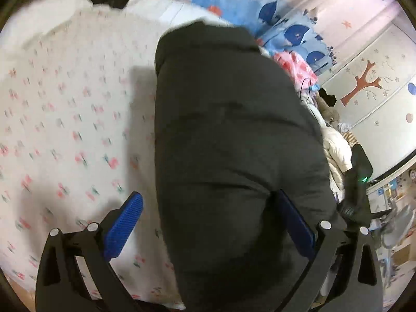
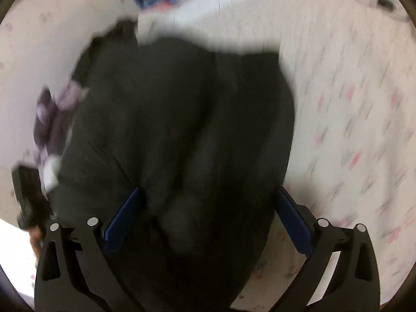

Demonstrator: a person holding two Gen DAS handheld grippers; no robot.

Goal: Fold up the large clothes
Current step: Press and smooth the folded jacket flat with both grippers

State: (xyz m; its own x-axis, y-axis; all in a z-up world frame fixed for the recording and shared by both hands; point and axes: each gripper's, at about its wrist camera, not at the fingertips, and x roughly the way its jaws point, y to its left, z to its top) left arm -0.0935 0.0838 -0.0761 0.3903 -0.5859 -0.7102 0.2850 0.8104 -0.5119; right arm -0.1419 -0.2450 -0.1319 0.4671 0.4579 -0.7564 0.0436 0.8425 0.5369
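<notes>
- right now my left tongs [image 1: 208, 223] stand wide, blue pads far apart, gripping nothing; the dark garment [image 1: 228, 135] runs up between them, and the right-hand pad looks to lie against the cloth or just over it.
- my right tongs [image 2: 209, 215] are wide too, with a thick bunch of the same dark garment [image 2: 182, 130] heaped between the pads, not pinched as far as i can tell; that view is smeared by motion, so i cannot make out exact contact.
- the garment lies on the bed, on the floral sheet [image 1: 65, 109], as a long dark strip with a straight left edge in the left view and soft ridges across it.
- my judgement: the step in hand is taking hold of the near end to carry it over for a fold. i'd close each tong on one doubled edge, at matching spots on either side, not on the loose bunch in the middle.
- lift both together and keep the cloth taut between them, or the ridges will get folded in.
- beyond, the blue whale-print bedding [image 1: 260, 2] and the pile of clothes [image 1: 335, 145] near the decorated wall sit close; i'd keep the fold short of them.
</notes>
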